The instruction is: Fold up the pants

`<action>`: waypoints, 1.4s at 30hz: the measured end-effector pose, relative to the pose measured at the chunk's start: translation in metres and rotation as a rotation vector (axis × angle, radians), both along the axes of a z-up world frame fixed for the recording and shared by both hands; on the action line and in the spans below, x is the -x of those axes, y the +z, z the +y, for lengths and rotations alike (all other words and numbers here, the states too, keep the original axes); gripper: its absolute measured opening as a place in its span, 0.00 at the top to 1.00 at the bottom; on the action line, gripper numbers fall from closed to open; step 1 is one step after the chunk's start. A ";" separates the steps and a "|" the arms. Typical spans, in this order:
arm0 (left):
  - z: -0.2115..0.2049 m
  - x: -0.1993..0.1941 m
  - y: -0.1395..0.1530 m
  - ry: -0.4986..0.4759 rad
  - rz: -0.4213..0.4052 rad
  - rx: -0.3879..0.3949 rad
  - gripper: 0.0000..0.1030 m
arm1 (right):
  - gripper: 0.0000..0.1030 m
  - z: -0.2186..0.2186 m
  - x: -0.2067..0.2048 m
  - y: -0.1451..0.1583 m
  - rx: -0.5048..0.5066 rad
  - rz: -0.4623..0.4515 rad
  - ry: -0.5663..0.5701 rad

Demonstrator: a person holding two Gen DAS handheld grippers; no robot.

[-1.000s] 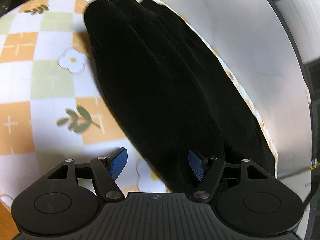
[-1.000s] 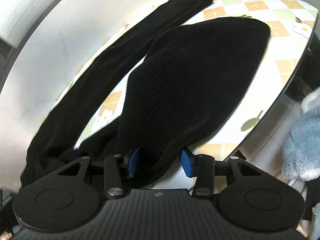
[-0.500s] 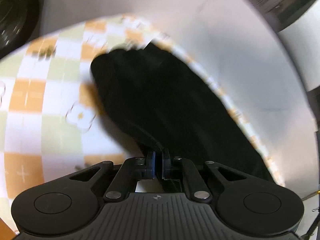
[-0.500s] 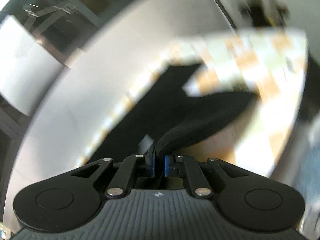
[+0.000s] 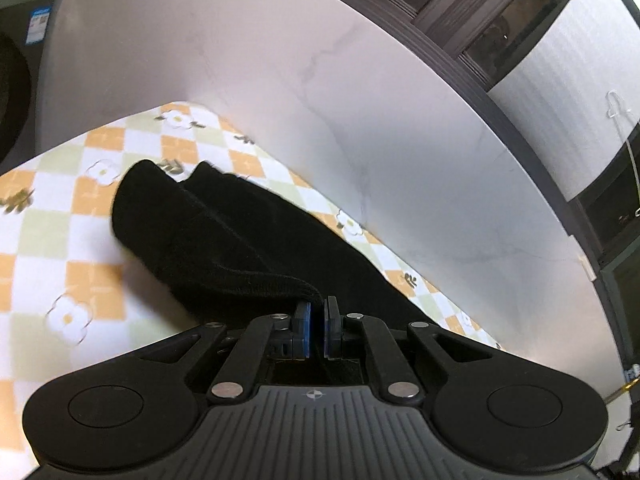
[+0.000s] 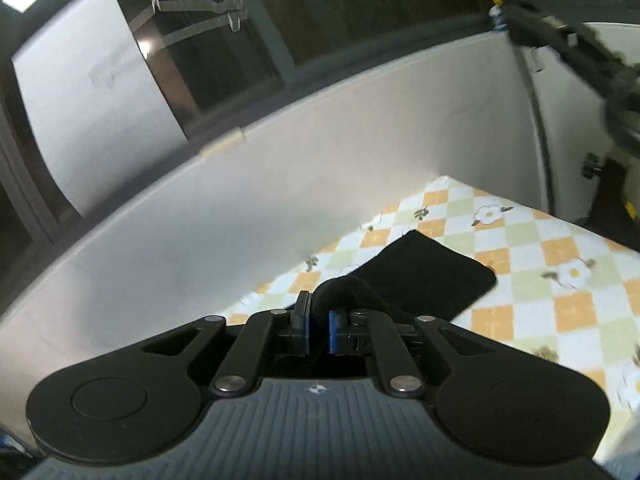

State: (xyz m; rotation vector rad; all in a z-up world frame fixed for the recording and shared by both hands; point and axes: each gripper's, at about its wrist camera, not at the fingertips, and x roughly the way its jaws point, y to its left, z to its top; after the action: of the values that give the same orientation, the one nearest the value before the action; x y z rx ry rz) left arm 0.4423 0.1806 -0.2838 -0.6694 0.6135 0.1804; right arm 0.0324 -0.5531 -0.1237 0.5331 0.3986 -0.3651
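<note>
The black ribbed pants (image 5: 224,236) lie on a checkered orange, green and white tablecloth (image 5: 60,232) with flower prints. My left gripper (image 5: 318,312) is shut on a hemmed edge of the pants, lifting it off the cloth. In the right wrist view my right gripper (image 6: 318,314) is shut on a bunched fold of the same pants, and a flat leg end (image 6: 436,276) stretches away over the tablecloth (image 6: 560,280). The cloth behind both grippers is hidden.
A pale marbled wall (image 5: 360,120) runs along the far side of the table. Dark window frames and a white panel (image 6: 88,104) stand above it. In the right wrist view the table's right edge (image 6: 624,408) is close.
Both grippers went from open around the pants to shut on the fabric. Both have since risen and tilted up, pulling the pants off the table; more wall is in view.
</note>
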 end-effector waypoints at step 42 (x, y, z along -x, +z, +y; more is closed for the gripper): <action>-0.199 0.034 -0.036 -0.097 0.329 -0.085 0.40 | 0.25 -0.050 -0.062 -0.143 0.271 0.317 0.628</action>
State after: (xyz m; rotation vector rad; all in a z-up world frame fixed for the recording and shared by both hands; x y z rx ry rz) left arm 0.4078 -0.0180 -0.3201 -0.5295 0.9465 0.2276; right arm 0.0948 -0.6033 -0.2663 0.0654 0.7826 0.1093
